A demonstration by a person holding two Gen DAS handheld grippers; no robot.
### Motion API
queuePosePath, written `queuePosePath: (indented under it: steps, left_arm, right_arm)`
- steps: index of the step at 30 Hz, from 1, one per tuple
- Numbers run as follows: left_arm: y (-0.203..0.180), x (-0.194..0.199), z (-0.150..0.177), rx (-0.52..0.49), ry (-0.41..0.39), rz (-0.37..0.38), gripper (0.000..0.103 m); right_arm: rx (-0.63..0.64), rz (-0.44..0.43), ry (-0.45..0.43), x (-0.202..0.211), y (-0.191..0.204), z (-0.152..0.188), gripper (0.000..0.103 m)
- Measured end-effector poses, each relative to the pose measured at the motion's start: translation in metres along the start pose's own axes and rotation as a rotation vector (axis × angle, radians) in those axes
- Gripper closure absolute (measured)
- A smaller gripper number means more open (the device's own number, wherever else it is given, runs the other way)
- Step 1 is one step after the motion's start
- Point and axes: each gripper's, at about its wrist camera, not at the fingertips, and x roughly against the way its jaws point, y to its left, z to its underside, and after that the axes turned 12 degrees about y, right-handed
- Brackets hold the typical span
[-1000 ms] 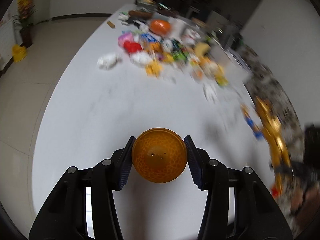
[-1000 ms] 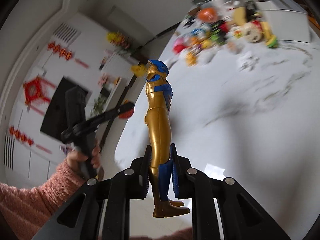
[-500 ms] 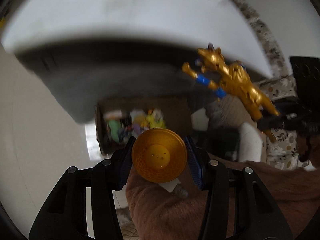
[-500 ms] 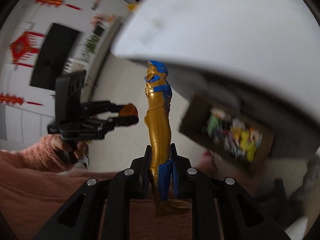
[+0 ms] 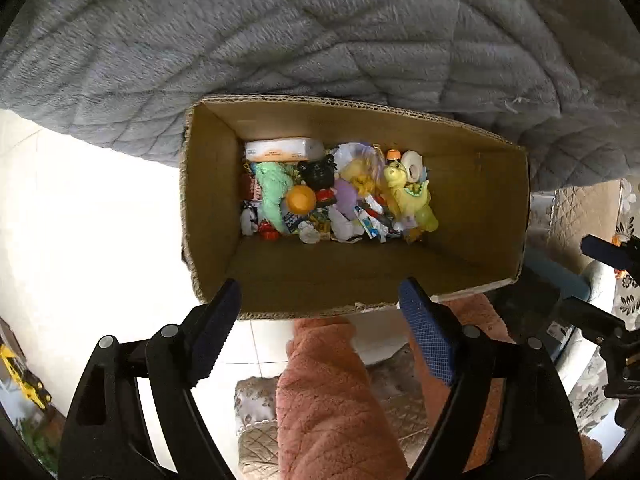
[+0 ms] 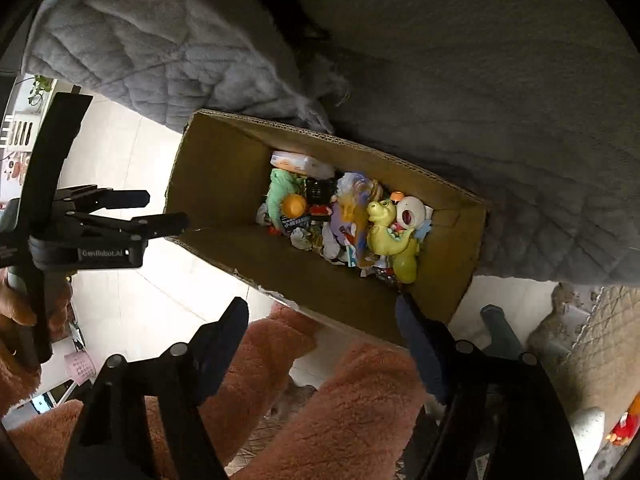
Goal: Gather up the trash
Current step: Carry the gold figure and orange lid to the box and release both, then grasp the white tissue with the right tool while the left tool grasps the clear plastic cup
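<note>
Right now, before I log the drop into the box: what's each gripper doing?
Left gripper: open, jaws just spread, nothing between them.
Right gripper: open, jaws just spread, nothing between them.

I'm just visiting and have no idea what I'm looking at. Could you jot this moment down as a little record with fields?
Container: open cardboard box on the floor
Contents: green dinosaur toy, orange ball, black bear figure, tissue pack, crumpled wrappers
Left gripper: above the box, jaws just opened, nothing between them
Right gripper: the same
Behind box: grey quilted blanket
</note>
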Motion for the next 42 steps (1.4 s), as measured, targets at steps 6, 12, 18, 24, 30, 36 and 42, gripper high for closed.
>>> queuePosePath:
  steps: [6,12,18,24,30,36,42]
  left_arm:
    - [-0.015,0.066,0.042,-0.097,-0.081,0.026,0.024]
    - [-0.056,0.178,0.099,-0.200,-0.271,0.140,0.014]
    - [-0.101,0.256,0.108,-0.199,-0.461,0.113,0.013]
    - [-0.131,0.289,0.079,-0.144,-0.546,0.143,0.013]
    - [-0.145,0.312,0.028,-0.002,-0.599,0.167,0.013]
    - [-0.159,0.354,-0.031,0.068,-0.676,0.153,0.013]
    - [-0.197,0.388,-0.149,0.026,-0.744,0.138,0.013]
  right_arm:
    - [0.155,-0.037,-0.080,0.086,0.033,0.029,0.018]
    - [0.276,-0.123,-0.383,0.245,0.041,0.043,0.006]
    - [0.097,0.133,-0.743,0.354,-0.020,-0.031,0.006]
    - [-0.008,0.206,-0.695,0.386,-0.086,-0.188,0.011]
    - [-0.006,0.197,-0.559,0.373,-0.121,-0.278,0.041]
    - [0.115,0.040,-0.541,0.387,-0.141,-0.258,0.092]
    - [0.169,-0.123,-0.627,0.416,-0.181,-0.148,0.091]
